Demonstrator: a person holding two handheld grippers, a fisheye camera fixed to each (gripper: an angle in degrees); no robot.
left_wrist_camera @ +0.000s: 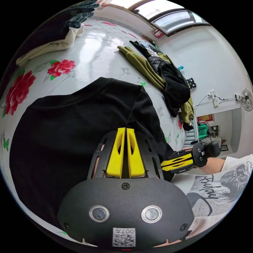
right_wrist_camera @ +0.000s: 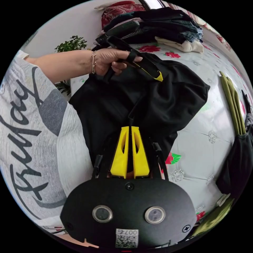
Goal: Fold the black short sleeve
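The black short-sleeve shirt [left_wrist_camera: 79, 126] lies on a white flowered bed sheet [left_wrist_camera: 100, 55], collar towards the far side. My left gripper [left_wrist_camera: 126, 129] has its yellow jaws together, shut on the cloth near one sleeve. The right gripper [left_wrist_camera: 163, 166] shows at the shirt's near right edge, jaws together. In the right gripper view the shirt [right_wrist_camera: 171, 105] is bunched and lifted. My right gripper [right_wrist_camera: 129, 127] is shut on a fold of it, a ridge of cloth rising from its tip. A hand holds the left gripper [right_wrist_camera: 159, 77] against the shirt's upper part.
An olive green garment [left_wrist_camera: 142, 66] and a heap of black clothes [left_wrist_camera: 174, 87] lie on the bed's right side. A stack of folded clothes [left_wrist_camera: 52, 44] sits at the far end. The person's printed white top [right_wrist_camera: 31, 131] is close on the left. A plant [right_wrist_camera: 71, 43] stands behind.
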